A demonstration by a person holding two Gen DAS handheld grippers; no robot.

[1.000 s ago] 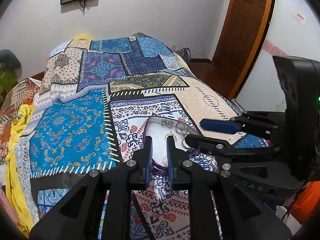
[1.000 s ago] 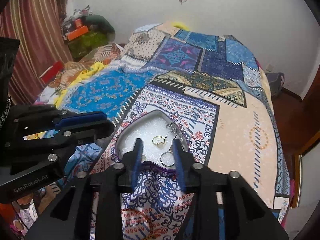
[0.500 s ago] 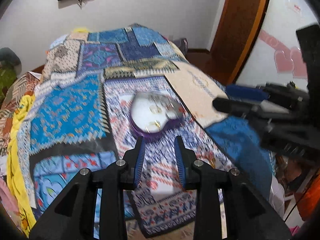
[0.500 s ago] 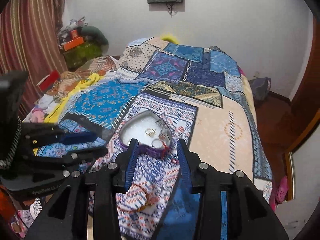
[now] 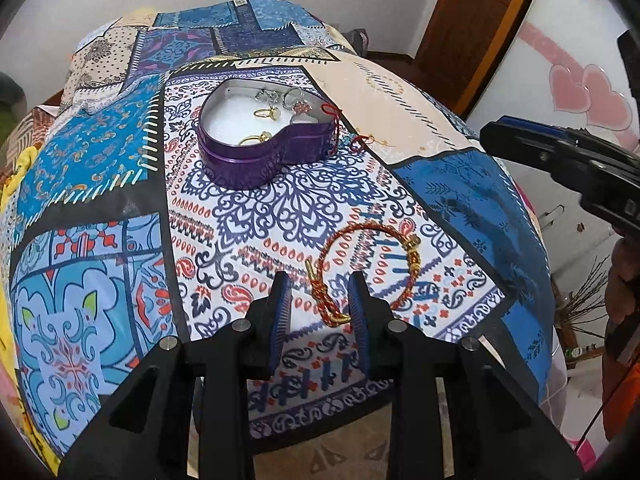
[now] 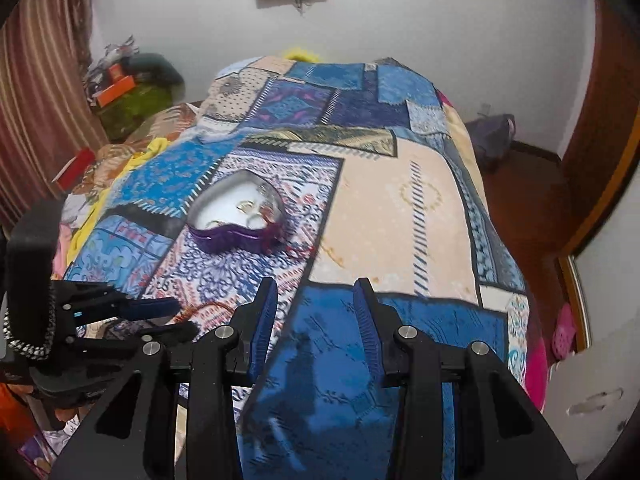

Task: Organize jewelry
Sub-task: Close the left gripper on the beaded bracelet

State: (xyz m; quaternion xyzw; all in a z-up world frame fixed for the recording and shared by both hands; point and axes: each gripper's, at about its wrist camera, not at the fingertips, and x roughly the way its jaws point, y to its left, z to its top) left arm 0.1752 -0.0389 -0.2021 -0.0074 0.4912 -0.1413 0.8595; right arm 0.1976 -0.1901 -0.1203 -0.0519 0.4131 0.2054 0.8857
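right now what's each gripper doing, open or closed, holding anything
Left gripper: open, holding nothing; a red-and-gold bracelet lies on the bedspread between its fingers.
Right gripper: open, holding nothing, over the bedspread.

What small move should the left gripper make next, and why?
Probably ease the left gripper down and shut on the red-and-gold bracelet: its jaws stand open with the bracelet's near end lying between them on the bedspread, outside the heart-shaped tin.
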